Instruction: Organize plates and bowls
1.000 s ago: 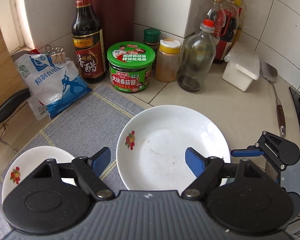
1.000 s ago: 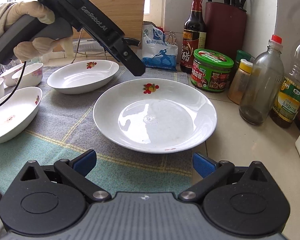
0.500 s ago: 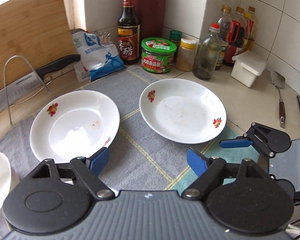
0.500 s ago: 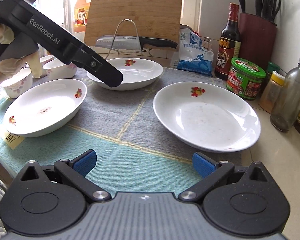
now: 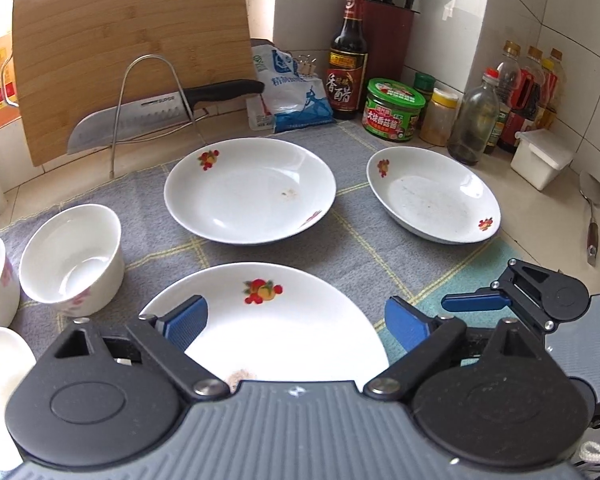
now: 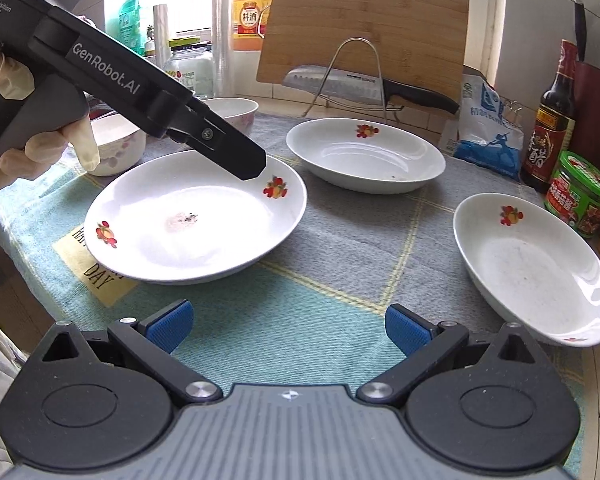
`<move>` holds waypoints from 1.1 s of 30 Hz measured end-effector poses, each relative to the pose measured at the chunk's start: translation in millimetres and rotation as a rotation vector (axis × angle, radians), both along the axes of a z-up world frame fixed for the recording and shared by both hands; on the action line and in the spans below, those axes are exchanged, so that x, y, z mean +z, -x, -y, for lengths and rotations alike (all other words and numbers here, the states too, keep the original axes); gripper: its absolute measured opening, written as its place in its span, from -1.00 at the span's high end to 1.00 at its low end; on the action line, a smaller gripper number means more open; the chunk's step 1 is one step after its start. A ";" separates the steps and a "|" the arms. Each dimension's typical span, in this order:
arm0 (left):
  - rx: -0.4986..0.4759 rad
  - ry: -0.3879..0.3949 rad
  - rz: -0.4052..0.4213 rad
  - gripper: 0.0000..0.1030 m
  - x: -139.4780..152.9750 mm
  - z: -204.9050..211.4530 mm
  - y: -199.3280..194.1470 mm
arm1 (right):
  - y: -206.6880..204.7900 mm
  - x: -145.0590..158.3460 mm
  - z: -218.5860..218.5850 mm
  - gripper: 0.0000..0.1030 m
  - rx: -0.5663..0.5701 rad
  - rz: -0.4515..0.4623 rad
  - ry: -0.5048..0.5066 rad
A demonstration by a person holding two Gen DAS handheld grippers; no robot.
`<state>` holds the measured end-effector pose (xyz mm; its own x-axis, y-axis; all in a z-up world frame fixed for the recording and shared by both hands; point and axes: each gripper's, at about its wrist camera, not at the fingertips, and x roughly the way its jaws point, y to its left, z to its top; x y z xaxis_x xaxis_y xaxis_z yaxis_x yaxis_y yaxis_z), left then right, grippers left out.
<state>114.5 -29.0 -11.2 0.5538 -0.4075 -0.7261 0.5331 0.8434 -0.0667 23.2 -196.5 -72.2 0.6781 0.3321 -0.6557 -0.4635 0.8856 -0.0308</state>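
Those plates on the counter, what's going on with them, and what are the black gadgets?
A person holds a hand-held claw in each hand to tidy the dishes. Three white plates and some bowls sit apart on a cloth, none stacked yet. The left claw hovers over the nearest plate; its jaws have just been opening, gripping nothing. The right claw is open too, above bare cloth.

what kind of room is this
Most likely a home kitchen counter: a knife block in the tiled corner, a bamboo cutting board against the wall, and condiment bottles behind the white plates.
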 end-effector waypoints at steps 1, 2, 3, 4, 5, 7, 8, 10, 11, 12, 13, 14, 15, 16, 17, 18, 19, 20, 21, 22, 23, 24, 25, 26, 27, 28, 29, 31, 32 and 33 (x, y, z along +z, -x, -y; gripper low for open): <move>0.007 0.002 -0.004 -0.84 -0.4 -4.8 0.5 | 0.4 -0.8 -3.5 -1.00 0.008 -0.003 0.000; 0.013 0.002 -0.009 -0.84 -0.6 -8.7 1.0 | -0.4 -1.9 -7.1 -1.00 0.018 -0.008 -0.001; 0.020 0.000 -0.011 -0.84 -0.9 -12.6 1.5 | 0.4 -2.6 -10.4 -1.00 0.025 -0.011 -0.004; 0.024 -0.001 -0.014 -0.84 -1.4 -16.3 2.1 | 0.6 -3.4 -13.4 -1.00 0.030 -0.013 -0.009; 0.029 -0.002 -0.019 -0.84 -1.7 -19.9 2.4 | 0.4 -4.3 -16.6 -1.00 0.034 -0.016 -0.012; 0.036 0.009 -0.035 -0.84 -1.9 -28.1 2.8 | 1.0 -6.1 -23.4 -1.00 0.045 -0.016 -0.009; 0.044 0.015 -0.038 -0.84 -1.8 -32.3 3.2 | 1.3 -6.9 -26.1 -1.00 0.051 -0.013 -0.011; 0.069 0.018 -0.044 -0.84 -1.8 -40.6 3.2 | 0.2 -9.1 -31.1 -1.00 0.062 -0.019 -0.018; 0.078 0.018 -0.047 -0.84 -1.7 -44.2 3.1 | -0.4 -11.0 -34.0 -1.00 0.071 -0.024 -0.021; 0.086 0.019 -0.048 -0.84 -1.4 -47.6 3.0 | -1.1 -12.5 -36.9 -1.00 0.079 -0.026 -0.019; 0.096 0.018 -0.048 -0.84 -1.0 -51.7 2.5 | -2.2 -14.3 -40.1 -1.00 0.088 -0.031 -0.015; 0.103 0.017 -0.046 -0.84 -0.5 -54.8 2.4 | -3.1 -15.7 -43.0 -1.00 0.097 -0.038 -0.014; 0.112 0.014 -0.044 -0.84 0.0 -58.1 2.0 | -3.6 -16.8 -45.8 -1.00 0.108 -0.040 -0.013; 0.119 0.009 -0.041 -0.84 0.2 -60.7 1.4 | -3.5 -17.7 -48.6 -1.00 0.118 -0.034 -0.006; 0.125 0.004 -0.040 -0.84 0.3 -63.1 0.5 | -3.2 -18.6 -52.2 -1.00 0.127 -0.027 0.010; 0.129 0.000 -0.040 -0.84 0.2 -65.3 -0.5 | -3.0 -18.7 -54.0 -1.00 0.135 -0.025 0.010; 0.131 -0.004 -0.043 -0.84 0.3 -67.8 -2.6 | -3.1 -19.1 -55.5 -1.00 0.137 -0.025 0.010; 0.130 -0.009 -0.043 -0.84 0.1 -69.3 -4.1 | -3.0 -19.4 -55.8 -1.00 0.135 -0.023 0.008; 0.128 -0.018 -0.041 -0.84 -0.2 -70.6 -5.9 | -0.8 -20.0 -55.0 -1.00 0.136 -0.016 0.004; 0.123 -0.028 -0.039 -0.84 -0.8 -71.4 -7.5 | 0.9 -21.0 -53.6 -1.00 0.142 -0.005 -0.002; 0.111 -0.034 -0.038 -0.84 -1.4 -72.0 -9.0 | 1.6 -21.9 -51.4 -1.00 0.146 0.003 -0.009; 0.104 -0.038 -0.041 -0.84 -1.8 -72.3 -10.3 | 2.1 -22.5 -49.9 -1.00 0.149 0.008 -0.016; 0.094 -0.042 -0.047 -0.84 -2.4 -72.7 -12.1 | 2.5 -23.1 -48.6 -1.00 0.151 0.014 -0.021; 0.086 -0.044 -0.053 -0.84 -3.1 -72.3 -13.6 | 2.9 -23.7 -47.7 -1.00 0.152 0.019 -0.024; 0.079 -0.042 -0.060 -0.86 -3.8 -72.5 -15.5 | 2.9 -24.1 -47.0 -1.00 0.151 0.022 -0.028; 0.075 -0.039 -0.070 -0.86 -4.5 -72.5 -18.5 | 2.9 -24.5 -46.7 -1.00 0.152 0.026 -0.030; 0.076 -0.038 -0.075 -0.86 -5.0 -72.5 -21.4 | 3.1 -24.8 -46.3 -1.00 0.153 0.030 -0.033; 0.079 -0.049 -0.084 -0.88 -7.3 -71.4 -28.1 | 3.6 -24.9 -45.5 -1.00 0.157 0.034 -0.037; 0.078 -0.058 -0.084 -0.88 -8.5 -70.4 -30.8 | 3.5 -25.3 -44.8 -1.00 0.160 0.037 -0.039; 0.075 -0.066 -0.082 -0.88 -9.6 -69.5 -33.4 | 3.9 -26.0 -44.0 -1.00 0.161 0.044 -0.043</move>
<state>147.9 40.5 -20.8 0.5190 -0.3166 -0.7940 0.4633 0.8848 -0.0500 19.3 -152.6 -98.3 0.6415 0.4656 -0.6096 -0.5984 0.8010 -0.0179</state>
